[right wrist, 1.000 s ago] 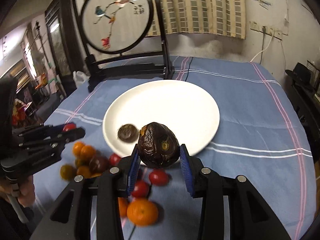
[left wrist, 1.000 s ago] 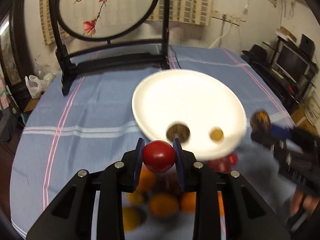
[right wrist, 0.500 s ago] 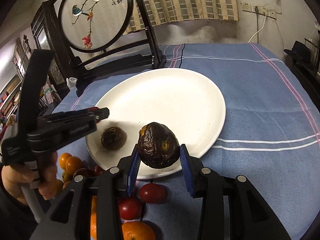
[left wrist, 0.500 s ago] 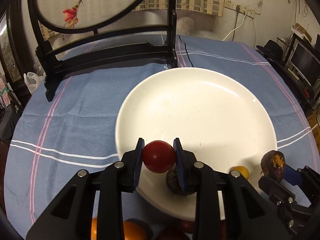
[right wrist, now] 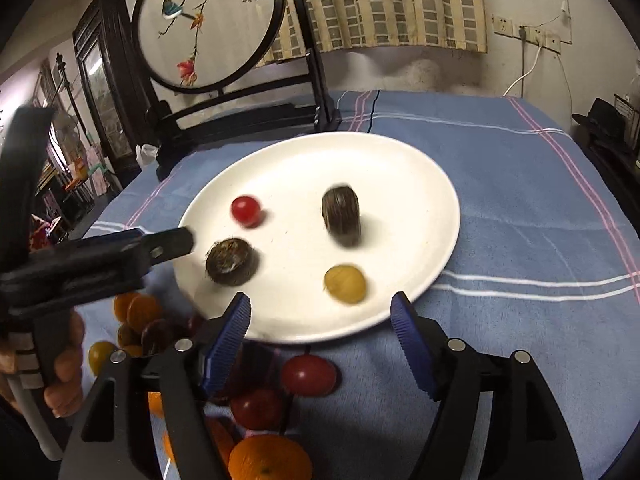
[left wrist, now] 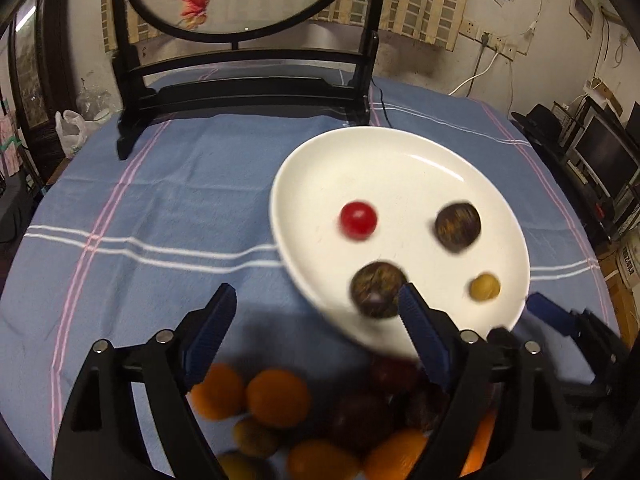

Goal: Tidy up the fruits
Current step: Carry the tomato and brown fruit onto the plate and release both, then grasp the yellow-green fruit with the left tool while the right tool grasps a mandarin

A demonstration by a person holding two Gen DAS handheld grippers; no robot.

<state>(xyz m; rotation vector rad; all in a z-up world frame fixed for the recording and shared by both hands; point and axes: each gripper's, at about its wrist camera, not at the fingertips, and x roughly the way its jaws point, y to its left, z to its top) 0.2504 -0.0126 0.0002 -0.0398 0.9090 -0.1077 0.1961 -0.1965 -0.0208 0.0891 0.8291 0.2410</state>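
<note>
Round white ceramic plate (right wrist: 400, 184) at mid-bench, on blue cloth with white and pink stripes (right wrist: 520, 200).

On the plate, all apart from one another and motion-blurred:
- small glossy red round fruit (right wrist: 247, 210), toward the plate's left side
- dark brown wrinkled oval fruit (right wrist: 341, 216), near the plate's centre
- second dark brown wrinkled fruit (right wrist: 231, 261), by the plate's near-left rim
- small yellow-green round fruit (right wrist: 345, 283), by the plate's near rim

Off the plate, heaped on the cloth just beyond its near-left rim:
- orange citrus fruits (left wrist: 277, 397)
- dark red round fruits (right wrist: 308, 376)
- small yellow fruits (right wrist: 101, 356)

Left hand-held gripper (left wrist: 316, 316): black frame, blue ribbed pads, jaws just opened and standing wide apart, nothing between them; poised over the plate's near-left rim, right pad in front of the second wrinkled fruit. Held by a person's hand (right wrist: 64, 376).

Right hand-held gripper (right wrist: 322, 316): same build, jaws just opened, wide apart, empty; poised at the plate's near rim.

Behind the plate, at the far bench edge: black wooden stand with round embroidered bird-and-flower screen (right wrist: 208, 20).
</note>
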